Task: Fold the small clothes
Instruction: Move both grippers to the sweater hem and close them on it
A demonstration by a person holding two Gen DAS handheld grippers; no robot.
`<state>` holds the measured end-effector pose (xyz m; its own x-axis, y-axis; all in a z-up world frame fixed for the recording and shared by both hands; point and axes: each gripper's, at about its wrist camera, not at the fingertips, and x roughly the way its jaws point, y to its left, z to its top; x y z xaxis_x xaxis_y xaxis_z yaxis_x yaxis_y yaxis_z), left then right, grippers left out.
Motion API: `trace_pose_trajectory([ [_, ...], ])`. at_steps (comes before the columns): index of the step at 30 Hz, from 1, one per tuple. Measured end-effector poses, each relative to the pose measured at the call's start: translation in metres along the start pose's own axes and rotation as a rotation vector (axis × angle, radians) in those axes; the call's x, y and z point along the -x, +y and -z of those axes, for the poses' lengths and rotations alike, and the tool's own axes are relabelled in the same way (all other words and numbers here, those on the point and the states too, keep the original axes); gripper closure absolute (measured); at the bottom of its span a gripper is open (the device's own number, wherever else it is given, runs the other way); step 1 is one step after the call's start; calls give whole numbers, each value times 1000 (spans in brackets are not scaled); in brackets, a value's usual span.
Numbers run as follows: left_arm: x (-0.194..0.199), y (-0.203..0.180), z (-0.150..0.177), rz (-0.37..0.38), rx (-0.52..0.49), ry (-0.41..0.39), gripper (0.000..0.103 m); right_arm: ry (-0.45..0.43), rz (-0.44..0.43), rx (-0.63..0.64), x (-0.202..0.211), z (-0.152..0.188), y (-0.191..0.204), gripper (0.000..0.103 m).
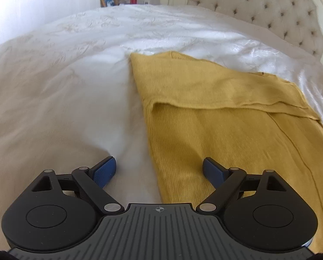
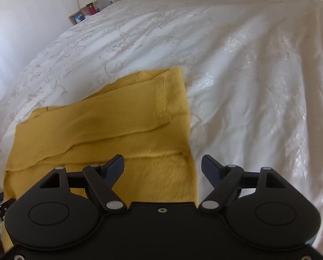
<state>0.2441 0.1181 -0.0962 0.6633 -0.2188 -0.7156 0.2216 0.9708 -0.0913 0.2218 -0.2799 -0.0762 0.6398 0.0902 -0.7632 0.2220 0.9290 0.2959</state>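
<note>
both grippers, left gripper [image 1: 159, 170] and right gripper [image 2: 162, 165], hang with jaws wide and empty over a part-folded yellow sweater [image 1: 226, 112] near the bed's [image 1: 64, 86] near edge; next fold wants both corners pinched evenly.

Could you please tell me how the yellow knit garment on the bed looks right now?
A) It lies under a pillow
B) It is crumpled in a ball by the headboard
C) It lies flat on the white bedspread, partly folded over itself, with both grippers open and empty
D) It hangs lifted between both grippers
C: the yellow knit garment lies flat on the bedspread with a folded layer across it, and the left gripper and right gripper are open and hold nothing.
</note>
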Motion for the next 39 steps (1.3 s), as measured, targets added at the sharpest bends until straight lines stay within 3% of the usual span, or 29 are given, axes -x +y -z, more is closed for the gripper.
trace_pose_trajectory([
  [5,20,0,14,25,49,74,16,131,-62,20,28,29,-4,18],
  [10,43,-8,33,22,31,170,16,258,-66,77,58,51,-11,13],
  [16,65,-17,54,63,11,292,16,395,-94,48,82,62,-26,6],
  [18,70,-17,61,66,14,319,16,451,-102,40,81,64,-27,2],
  [25,81,-25,75,57,-16,369,16,675,-96,14,47,80,-32,2],
  [33,80,-27,78,68,-27,408,16,812,-84,114,28,97,-15,2],
  [36,80,-30,79,69,-45,414,21,832,-84,125,25,100,-13,8],
  [39,87,-31,81,64,-46,393,51,829,-84,149,29,103,-11,37],
])
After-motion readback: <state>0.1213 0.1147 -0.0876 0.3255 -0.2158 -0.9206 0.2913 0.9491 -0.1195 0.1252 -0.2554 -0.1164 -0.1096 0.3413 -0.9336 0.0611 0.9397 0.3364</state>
